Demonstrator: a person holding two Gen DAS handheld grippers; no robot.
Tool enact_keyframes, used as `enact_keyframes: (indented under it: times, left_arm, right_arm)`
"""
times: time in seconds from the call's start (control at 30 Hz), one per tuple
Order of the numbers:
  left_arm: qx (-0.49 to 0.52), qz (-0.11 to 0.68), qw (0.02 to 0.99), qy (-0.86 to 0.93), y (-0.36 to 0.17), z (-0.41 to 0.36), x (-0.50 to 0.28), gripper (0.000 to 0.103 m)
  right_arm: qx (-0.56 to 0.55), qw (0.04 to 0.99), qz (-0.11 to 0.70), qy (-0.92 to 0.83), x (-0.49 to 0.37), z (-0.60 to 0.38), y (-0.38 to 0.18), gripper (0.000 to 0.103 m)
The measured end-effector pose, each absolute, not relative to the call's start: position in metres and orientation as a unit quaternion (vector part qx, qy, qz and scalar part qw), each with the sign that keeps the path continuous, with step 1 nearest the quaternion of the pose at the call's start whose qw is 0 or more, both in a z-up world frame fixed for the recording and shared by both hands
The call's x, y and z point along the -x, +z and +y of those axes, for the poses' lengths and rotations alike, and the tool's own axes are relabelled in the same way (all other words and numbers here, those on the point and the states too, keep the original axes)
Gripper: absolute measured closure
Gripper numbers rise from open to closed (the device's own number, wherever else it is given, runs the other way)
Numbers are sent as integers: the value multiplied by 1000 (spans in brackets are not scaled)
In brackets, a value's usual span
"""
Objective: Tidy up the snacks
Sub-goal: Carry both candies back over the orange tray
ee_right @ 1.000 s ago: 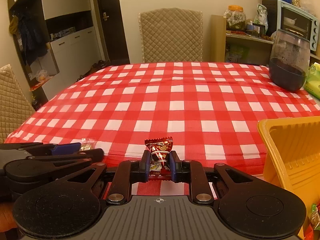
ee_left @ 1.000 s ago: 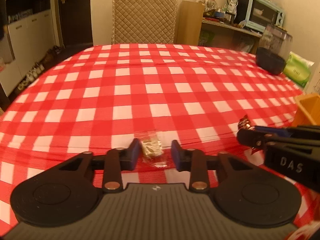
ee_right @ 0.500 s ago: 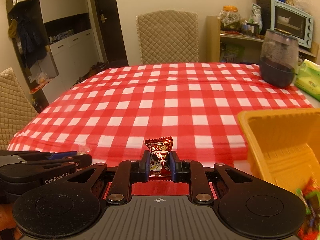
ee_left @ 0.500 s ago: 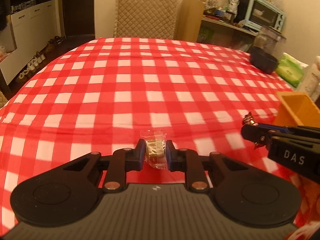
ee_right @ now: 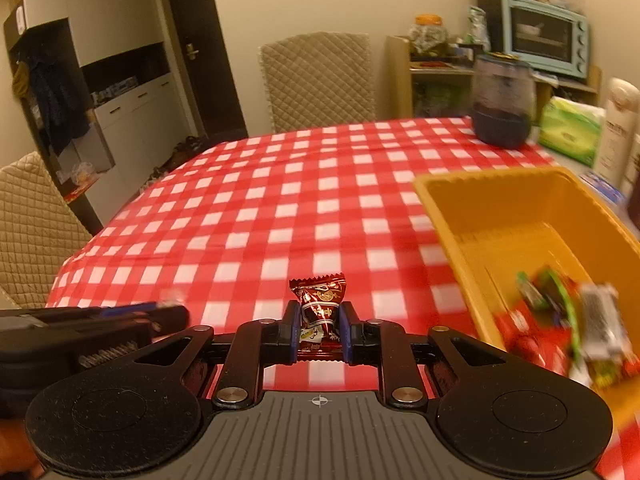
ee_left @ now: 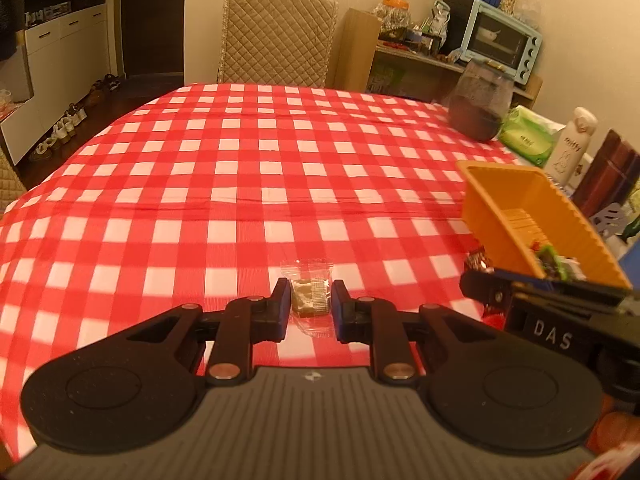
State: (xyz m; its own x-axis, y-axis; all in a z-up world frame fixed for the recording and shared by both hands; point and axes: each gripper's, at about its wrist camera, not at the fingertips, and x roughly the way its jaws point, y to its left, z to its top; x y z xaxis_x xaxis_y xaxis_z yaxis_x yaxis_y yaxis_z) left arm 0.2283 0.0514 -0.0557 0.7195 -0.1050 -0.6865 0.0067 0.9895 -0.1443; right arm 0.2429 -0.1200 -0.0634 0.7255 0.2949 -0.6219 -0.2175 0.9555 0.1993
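Observation:
My left gripper [ee_left: 311, 298] is shut on a clear-wrapped snack [ee_left: 307, 296] and holds it above the red checked tablecloth [ee_left: 248, 168]. My right gripper [ee_right: 319, 320] is shut on a dark red wrapped candy [ee_right: 320, 308], raised over the table just left of the orange bin [ee_right: 472, 216]. The bin holds several wrapped snacks [ee_right: 560, 312]. In the left wrist view the bin [ee_left: 516, 196] stands at the right, with the right gripper [ee_left: 476, 276] beside its near corner. In the right wrist view the left gripper [ee_right: 176, 314] shows at the lower left.
A dark glass jar [ee_left: 478, 108], a green tissue pack [ee_left: 524, 136] and a white bottle [ee_left: 572, 140] stand at the table's far right. A quilted chair [ee_left: 276, 36] stands behind the table, another chair [ee_right: 28, 224] at its left. A shelf with a toaster oven [ee_right: 542, 34] is behind.
My left gripper closed on the clear-wrapped snack and lifted it off the cloth. Both grippers moved right toward the orange bin, the right one still holding the red candy.

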Motion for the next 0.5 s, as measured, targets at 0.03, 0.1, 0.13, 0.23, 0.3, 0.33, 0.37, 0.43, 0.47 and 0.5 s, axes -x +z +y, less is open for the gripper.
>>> enact_keyframes:
  times: [0.03, 0.1, 0.13, 0.23, 0.3, 0.33, 0.37, 0.43, 0.47, 0.5]
  left_arm:
    - [67, 373, 925, -32, -52, 49, -222, 84]
    - [67, 372, 925, -36, -44, 45, -208, 84]
    - [69, 371, 925, -37, -40, 42, -202, 84]
    - [66, 367, 927, -42, -30, 35, -185, 84]
    - [63, 365, 928, -45, -23, 30, -175, 84]
    - [62, 363, 929, -46, -20, 28, -170, 84]
    - [61, 360, 930, -47, -16, 26, -166, 84]
    - [55, 354, 932, -50, -9, 21, -158, 84]
    - [51, 352, 933, -53, -6, 18, -154, 84]
    - [48, 350, 934, -55, -4, 16, -150, 84]
  right_arm:
    - [-60, 927, 345, 134, -236, -124, -61, 83]
    - [-68, 927, 347, 127, -224, -132, -56, 83]
    - [-74, 927, 348, 123, -218, -136, -54, 83]
    - [-85, 926, 347, 118, -198, -145, -45, 83]
    - [-86, 927, 344, 119, -186, -148, -38, 83]
    - [-85, 928, 342, 121, -180, -149, -35, 83]
    - [-83, 929, 340, 122, -175, -150, -31, 83]
    - [-80, 930, 336, 124, -164, -151, -24, 83]
    - [-78, 931, 333, 124, -158, -152, -21, 83]
    - [-77, 932, 330, 125, -155, -154, -18, 83]
